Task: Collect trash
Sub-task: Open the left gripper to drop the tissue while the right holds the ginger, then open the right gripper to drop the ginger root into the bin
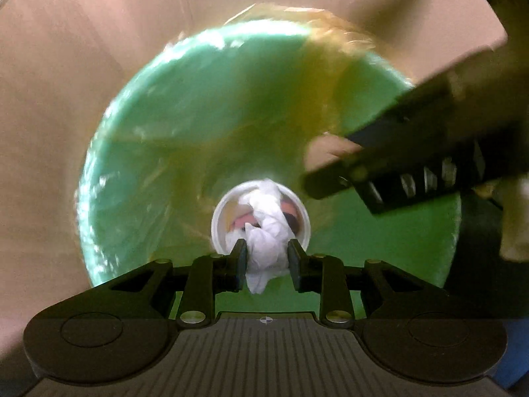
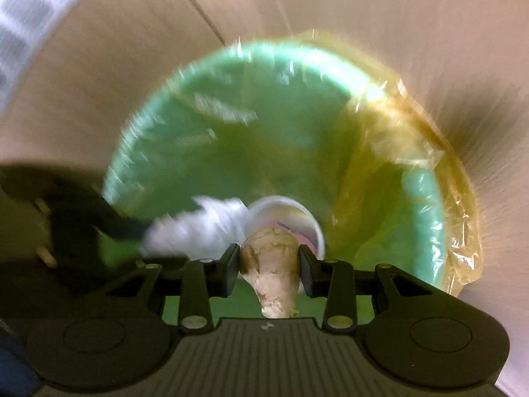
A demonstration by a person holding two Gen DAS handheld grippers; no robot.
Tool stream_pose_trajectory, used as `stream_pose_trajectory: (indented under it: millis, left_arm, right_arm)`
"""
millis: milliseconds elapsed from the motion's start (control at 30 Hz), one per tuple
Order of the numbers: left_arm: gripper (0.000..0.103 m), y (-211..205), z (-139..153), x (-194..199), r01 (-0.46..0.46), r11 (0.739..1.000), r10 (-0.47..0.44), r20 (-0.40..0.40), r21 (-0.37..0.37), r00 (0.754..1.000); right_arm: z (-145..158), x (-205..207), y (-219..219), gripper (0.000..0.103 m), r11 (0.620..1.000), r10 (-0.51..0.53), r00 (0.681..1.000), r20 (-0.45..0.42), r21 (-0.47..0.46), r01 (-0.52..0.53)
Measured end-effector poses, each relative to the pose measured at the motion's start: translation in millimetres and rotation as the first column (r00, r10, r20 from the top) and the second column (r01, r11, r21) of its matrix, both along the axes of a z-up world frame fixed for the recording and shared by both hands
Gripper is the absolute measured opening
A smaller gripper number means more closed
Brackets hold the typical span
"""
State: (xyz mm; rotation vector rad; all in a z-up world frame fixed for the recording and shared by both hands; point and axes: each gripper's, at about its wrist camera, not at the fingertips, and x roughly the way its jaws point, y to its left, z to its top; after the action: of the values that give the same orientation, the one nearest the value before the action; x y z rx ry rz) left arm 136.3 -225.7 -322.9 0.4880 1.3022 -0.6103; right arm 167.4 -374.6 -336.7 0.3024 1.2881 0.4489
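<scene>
A round green bin [image 1: 185,106] with a yellowish clear liner [image 2: 413,139] fills both views from above. At its bottom lies a white cup [image 1: 221,211] with something pinkish inside. My left gripper [image 1: 267,246] hangs over the cup, its pads against a crumpled white tissue [image 1: 264,251]. The right wrist view shows that tissue [image 2: 198,225] as a blur at the tip of the left gripper [image 2: 132,228]. My right gripper [image 2: 268,251] is shut on a beige, knobby piece of ginger [image 2: 269,258] above the cup [image 2: 297,208]. In the left wrist view the right gripper [image 1: 327,165] reaches in from the right.
A pale beige surface [image 1: 66,66] surrounds the bin. A white object with a grid pattern [image 2: 23,16] curves along the top left edge of the right wrist view. A blue patch [image 1: 515,364] shows at the lower right corner of the left wrist view.
</scene>
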Motion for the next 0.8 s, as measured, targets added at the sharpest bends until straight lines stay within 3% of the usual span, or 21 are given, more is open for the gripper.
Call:
stream_pose_trajectory:
  millis: [100,200,400,567,700,800]
  left_arm:
    - [0.031,-3,10,-8,0.033,0.999,-0.031,0.062,-0.029,0.998]
    - [0.031,-5,21,-10,0.046,0.998,-0.040,0.115,-0.051,0.993]
    - [0.035,3,29,-9,0.036,0.996,-0.026,0.128,-0.077,0.991]
    - [0.032,7,31,-5,0.011,0.995,0.000,0.118,-0.095,0.993]
    - [0.032,24,35,5,-0.096,0.985,0.106,0.057,-0.144,0.993]
    - [0.032,44,45,16,-0.219,0.955,0.228,0.024,-0.199,0.973]
  right_arm:
    - [4,3,-6,0.037,0.989,-0.034,0.999,-0.011,0.147,0.035]
    - [4,6,-6,0.037,0.974,-0.037,0.999,-0.030,0.221,0.042]
    - [-11,12,-2,0.037,0.984,-0.046,0.996,-0.072,0.171,0.057]
    - [-26,15,-2,0.037,0.989,-0.053,0.995,-0.085,0.130,0.064]
    - [-36,17,-3,0.037,0.993,-0.083,0.991,-0.108,0.074,0.091]
    - [-46,18,-4,0.037,0.994,-0.092,0.986,-0.142,0.050,0.100]
